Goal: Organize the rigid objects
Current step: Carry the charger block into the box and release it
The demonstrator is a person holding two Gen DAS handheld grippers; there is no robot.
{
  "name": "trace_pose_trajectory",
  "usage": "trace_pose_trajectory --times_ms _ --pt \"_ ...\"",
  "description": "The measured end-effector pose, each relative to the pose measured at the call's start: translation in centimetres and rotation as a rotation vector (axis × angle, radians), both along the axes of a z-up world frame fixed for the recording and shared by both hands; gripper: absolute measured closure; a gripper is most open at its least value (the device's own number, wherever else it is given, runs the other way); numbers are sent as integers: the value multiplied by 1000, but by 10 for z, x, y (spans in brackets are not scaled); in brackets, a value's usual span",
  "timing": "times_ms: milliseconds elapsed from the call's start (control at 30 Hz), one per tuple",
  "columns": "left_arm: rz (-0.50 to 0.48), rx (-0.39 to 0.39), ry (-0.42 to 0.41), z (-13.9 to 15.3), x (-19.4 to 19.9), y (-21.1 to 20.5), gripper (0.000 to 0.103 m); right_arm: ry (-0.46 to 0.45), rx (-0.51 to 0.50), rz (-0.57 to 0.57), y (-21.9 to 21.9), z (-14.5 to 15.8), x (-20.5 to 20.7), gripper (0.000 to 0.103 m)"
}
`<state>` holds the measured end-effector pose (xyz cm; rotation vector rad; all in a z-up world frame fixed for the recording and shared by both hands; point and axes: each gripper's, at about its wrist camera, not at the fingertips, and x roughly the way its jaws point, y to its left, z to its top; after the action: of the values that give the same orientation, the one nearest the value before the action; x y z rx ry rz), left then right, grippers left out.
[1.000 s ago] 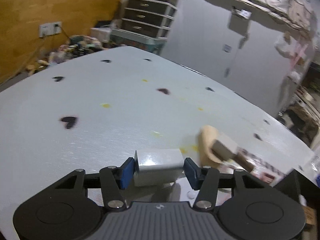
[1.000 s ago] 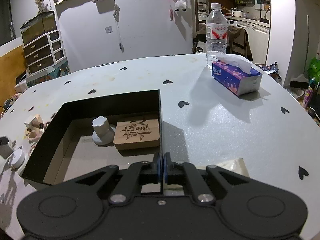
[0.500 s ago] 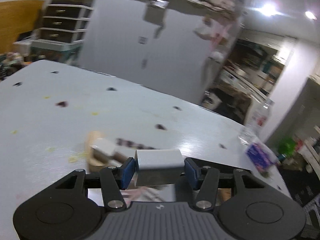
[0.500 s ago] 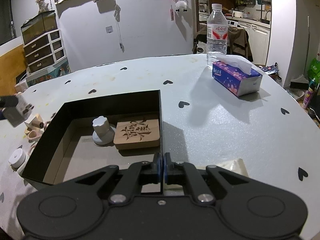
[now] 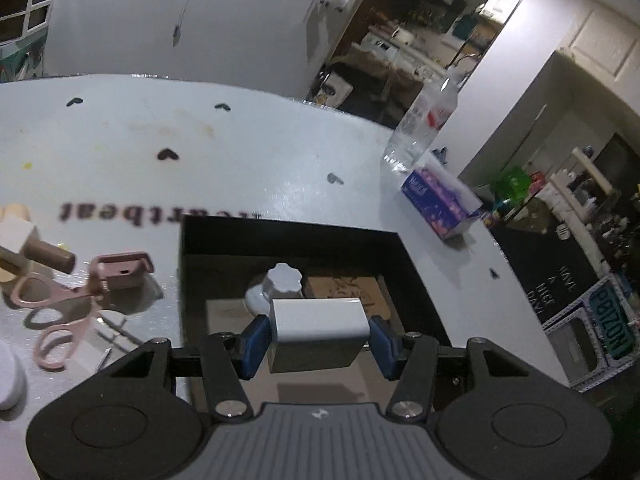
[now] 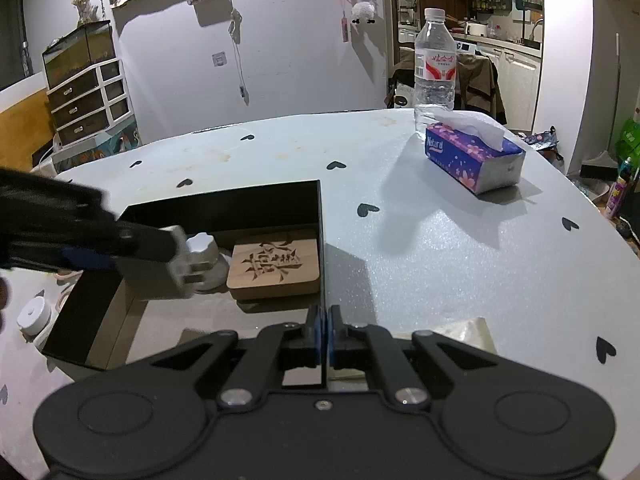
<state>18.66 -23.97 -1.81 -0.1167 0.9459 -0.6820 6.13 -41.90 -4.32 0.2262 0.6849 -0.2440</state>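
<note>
The left gripper [image 5: 319, 336] is holding a white plug adapter [image 5: 318, 332] between its blue pads, and it is hanging above the open black box [image 5: 188, 264] on the bench [image 5: 280, 184]. In the right wrist view the same adapter [image 6: 182, 258] is showing its two metal prongs, just beside the white knob [image 6: 202, 246] that is already lying inside the box. A carved wooden block [image 6: 276, 266] is also resting there, close to the right wall.

The right gripper [image 6: 322, 338] is fully closed on the thin right wall of the box [image 6: 321, 240], so it seems to be steadying the box.

Several risks are showing from here. The adapter is hovering almost over the knob, so if it is released now it may be landing on the knob, tipping and ending up on its prongs or leaning on the wooden block. The smooth adapter sides are giving the pads little grip, so a quick tilt could be letting it slip early. If the left gripper is going down carelessly, a finger may be striking the left wall and pushing the box.

Pink scissors [image 5: 60, 312] and other small items are waiting on the bench to the left of the box.
</note>
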Motion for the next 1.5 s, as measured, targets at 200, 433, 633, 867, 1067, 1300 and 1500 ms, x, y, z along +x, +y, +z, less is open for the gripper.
trace_pose_trajectory --times_ms 200,433,633,867,1067,1300,1500 --pt "19 57 8 -11 10 -22 49 -5 5 5 -1 0 -1 99" --pt "67 122 0 -19 17 -24 49 -10 6 6 -3 -1 0 99" --pt "72 126 -13 -18 15 -29 50 -11 8 5 -3 -1 0 99" --pt "45 127 0 -20 13 -34 45 -11 8 5 -3 -1 -1 99" --pt "38 126 -10 -18 9 -31 45 -11 7 5 -3 -1 -1 99" --pt "-2 132 -64 -8 -5 -24 36 -15 11 2 -5 0 -2 99" --pt "-36 147 -134 0 -22 -9 20 -13 4 -2 -2 0 -1 99"
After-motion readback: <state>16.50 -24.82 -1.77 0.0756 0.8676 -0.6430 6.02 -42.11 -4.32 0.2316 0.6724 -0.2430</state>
